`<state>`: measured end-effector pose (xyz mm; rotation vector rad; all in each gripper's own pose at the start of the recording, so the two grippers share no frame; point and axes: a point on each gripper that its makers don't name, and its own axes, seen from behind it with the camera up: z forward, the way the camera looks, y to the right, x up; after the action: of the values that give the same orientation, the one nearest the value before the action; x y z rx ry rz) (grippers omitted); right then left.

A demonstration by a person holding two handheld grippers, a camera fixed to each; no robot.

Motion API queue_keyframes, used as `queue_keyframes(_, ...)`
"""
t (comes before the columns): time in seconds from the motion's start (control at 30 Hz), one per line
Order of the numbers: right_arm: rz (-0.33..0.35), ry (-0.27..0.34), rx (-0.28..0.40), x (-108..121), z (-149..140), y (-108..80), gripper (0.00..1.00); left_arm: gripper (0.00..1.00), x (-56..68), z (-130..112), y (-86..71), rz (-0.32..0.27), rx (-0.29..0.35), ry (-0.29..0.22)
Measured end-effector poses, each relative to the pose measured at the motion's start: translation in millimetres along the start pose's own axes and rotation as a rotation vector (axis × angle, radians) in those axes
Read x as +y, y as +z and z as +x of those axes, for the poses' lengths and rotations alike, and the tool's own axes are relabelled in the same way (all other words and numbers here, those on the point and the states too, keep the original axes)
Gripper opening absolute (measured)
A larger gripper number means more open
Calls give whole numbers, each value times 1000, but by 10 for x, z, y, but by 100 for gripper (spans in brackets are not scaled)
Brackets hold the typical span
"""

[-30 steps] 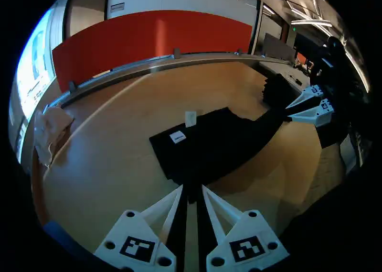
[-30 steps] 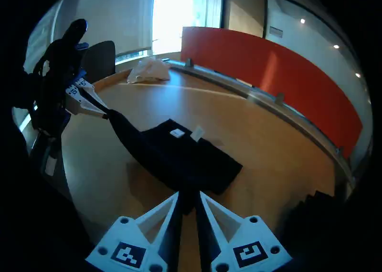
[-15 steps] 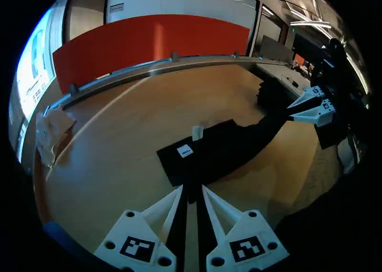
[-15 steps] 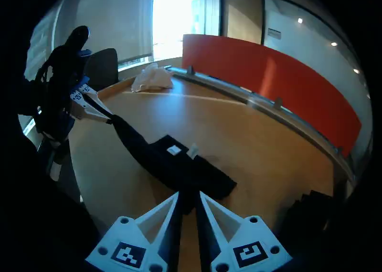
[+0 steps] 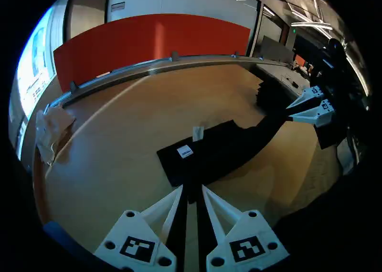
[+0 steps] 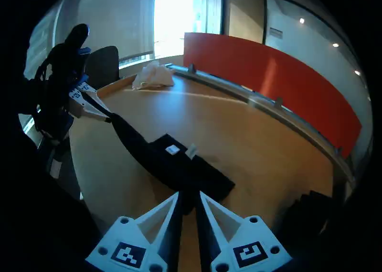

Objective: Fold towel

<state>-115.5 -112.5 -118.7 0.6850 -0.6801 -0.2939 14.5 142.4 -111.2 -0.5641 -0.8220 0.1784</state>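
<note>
A black towel (image 5: 224, 147) with small white tags lies partly on the wooden table, its near edge lifted and stretched between the two grippers. My left gripper (image 5: 192, 195) is shut on one corner of the towel. My right gripper (image 6: 189, 201) is shut on the other corner of the towel (image 6: 176, 162). In the left gripper view the right gripper (image 5: 291, 114) pinches the far end at the right. In the right gripper view the left gripper (image 6: 107, 116) holds the far end at the left.
The wooden table (image 5: 124, 128) is curved, with a red divider panel (image 5: 153, 38) along its far edge. A crumpled pale cloth (image 5: 50, 128) lies near the table's left end. A stack of dark folded cloths (image 5: 272, 88) sits at the right. A dark chair (image 6: 102, 64) stands by the window.
The towel's lifted edge has been drawn toward me, so less of it lies spread on the table. In the last half second little has moved.
</note>
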Motion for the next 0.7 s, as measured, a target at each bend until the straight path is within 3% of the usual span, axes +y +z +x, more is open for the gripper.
queue_keyframes(0.27, -3, -9, -30, 74, -47, 107, 17, 12, -80, 28, 164, 14, -8, -5)
queue_keyframes(0.7, -19, 21, -68, 327, -125, 445, 16, 12, -256, 72, 577, 36, -21, -11)
